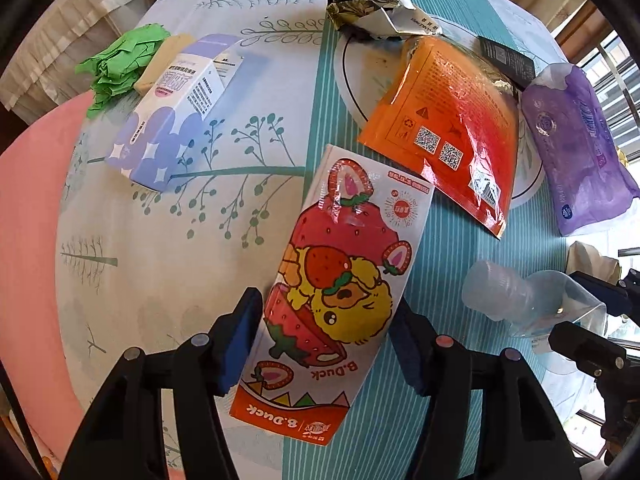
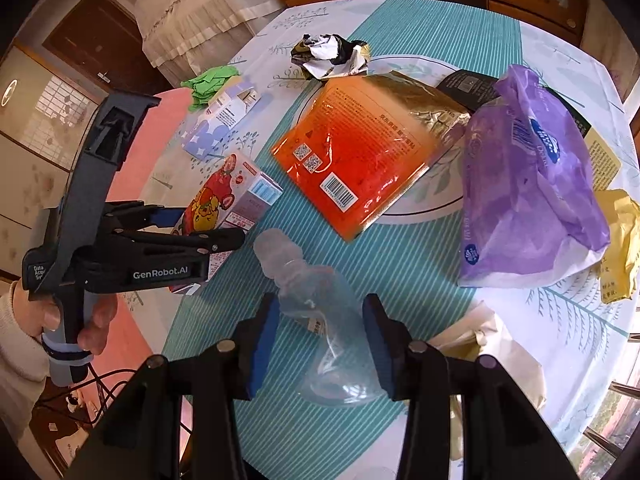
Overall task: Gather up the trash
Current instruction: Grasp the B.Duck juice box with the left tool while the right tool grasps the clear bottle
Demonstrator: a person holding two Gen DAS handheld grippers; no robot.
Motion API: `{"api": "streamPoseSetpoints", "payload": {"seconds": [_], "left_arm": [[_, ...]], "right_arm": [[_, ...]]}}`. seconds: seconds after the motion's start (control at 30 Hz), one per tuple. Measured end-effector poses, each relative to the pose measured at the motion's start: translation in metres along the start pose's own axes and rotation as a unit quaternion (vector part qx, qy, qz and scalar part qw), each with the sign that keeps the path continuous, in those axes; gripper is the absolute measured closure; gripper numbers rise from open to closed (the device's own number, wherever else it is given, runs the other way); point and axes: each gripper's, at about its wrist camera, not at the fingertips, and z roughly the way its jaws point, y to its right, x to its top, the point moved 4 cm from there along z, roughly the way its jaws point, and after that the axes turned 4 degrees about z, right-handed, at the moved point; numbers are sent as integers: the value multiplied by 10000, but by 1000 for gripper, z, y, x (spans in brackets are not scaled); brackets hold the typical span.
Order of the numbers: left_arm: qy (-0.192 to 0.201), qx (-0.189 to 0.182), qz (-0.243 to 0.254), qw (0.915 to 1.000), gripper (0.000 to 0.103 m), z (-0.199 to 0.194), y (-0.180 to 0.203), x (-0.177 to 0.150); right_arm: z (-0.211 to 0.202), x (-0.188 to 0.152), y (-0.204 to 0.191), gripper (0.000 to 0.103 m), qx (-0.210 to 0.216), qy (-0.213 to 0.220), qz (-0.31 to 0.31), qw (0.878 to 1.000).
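My left gripper is shut on a B.Duck strawberry carton, its blue pads pressing both sides; the right wrist view shows the carton held just above the table. My right gripper is shut on a crushed clear plastic bottle, pads on its lower body, cap end pointing away. The bottle also shows in the left wrist view. An orange foil pouch lies on a white plate. A purple tissue pack lies to the right.
A crumpled black-and-white wrapper, a purple-and-white carton, green crumpled paper, a black packet, a yellow wrapper and a cream bag lie on the round clothed table. A pink chair stands at left.
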Motion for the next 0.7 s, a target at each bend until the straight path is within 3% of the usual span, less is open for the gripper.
{"api": "streamPoseSetpoints", "payload": {"seconds": [0.23,0.43,0.6,0.7], "left_arm": [[127,351,99,9993,48,-4,5,-7],[57,225,-16,9997,48,-5,20,-18],[71,87,-44,9999,47,-6,26,-26],[130,-21,-85,9999,47,-7,30,-36]], "right_arm": [[3,-3,-12,60,-269,-6,-531,9982],[6,-5,-25,60,-583,-307,-1025,9926],[23,-17,-33,60,-1379,-913,-1664,9721],[29,-26,-33,61,-1527,-1050,-1856,9650]]}}
